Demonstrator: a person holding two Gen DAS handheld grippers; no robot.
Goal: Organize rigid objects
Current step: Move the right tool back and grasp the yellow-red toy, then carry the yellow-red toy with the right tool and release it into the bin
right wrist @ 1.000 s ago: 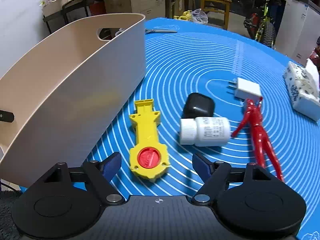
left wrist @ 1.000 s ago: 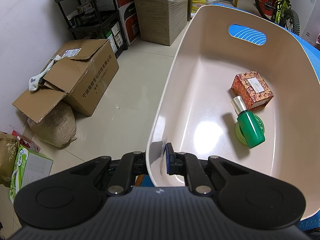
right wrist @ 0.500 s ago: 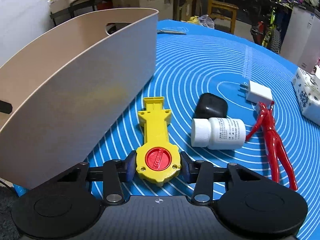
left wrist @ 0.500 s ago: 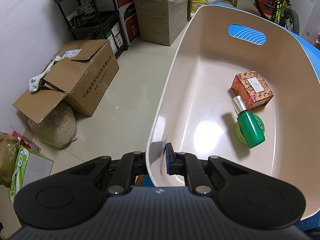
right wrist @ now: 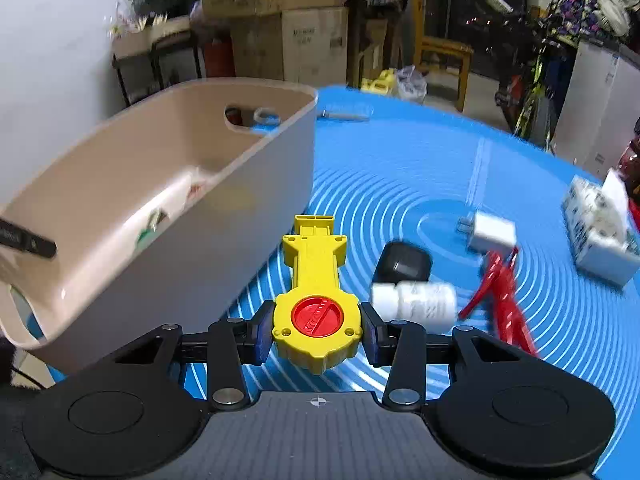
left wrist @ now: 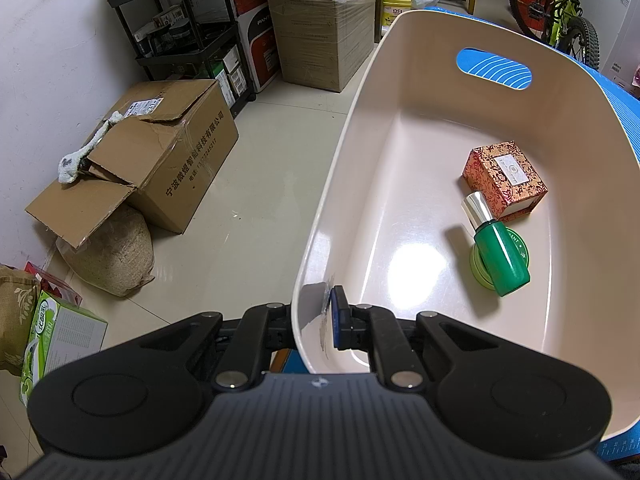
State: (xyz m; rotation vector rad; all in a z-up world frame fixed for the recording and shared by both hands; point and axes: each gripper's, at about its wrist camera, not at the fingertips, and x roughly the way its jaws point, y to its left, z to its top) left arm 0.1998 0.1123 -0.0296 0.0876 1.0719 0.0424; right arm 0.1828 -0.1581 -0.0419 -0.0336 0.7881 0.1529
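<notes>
My left gripper [left wrist: 320, 316] is shut on the near rim of the beige plastic tub [left wrist: 344, 152], one finger inside and one outside the wall. On the tub's floor lie a red patterned box [left wrist: 505, 178], a green bottle [left wrist: 498, 252] with a silver cap and a green round tin under it. My right gripper [right wrist: 316, 330] is shut on the round head of a yellow toy [right wrist: 316, 292] with a red disc, held just above the blue mat [right wrist: 400, 176] beside the tub [right wrist: 168, 216].
On the mat to the right lie a white pill bottle [right wrist: 416, 302], a black case [right wrist: 404, 260], a white charger [right wrist: 490, 232], a red figure [right wrist: 500, 288] and a tissue pack [right wrist: 596, 232]. Cardboard boxes [left wrist: 160, 152] and a shelf stand on the floor left of the tub.
My right gripper closed on the yellow toy's head and lifted it off the mat, tilting up so the tub's inside shows. My left gripper kept its hold on the rim.
</notes>
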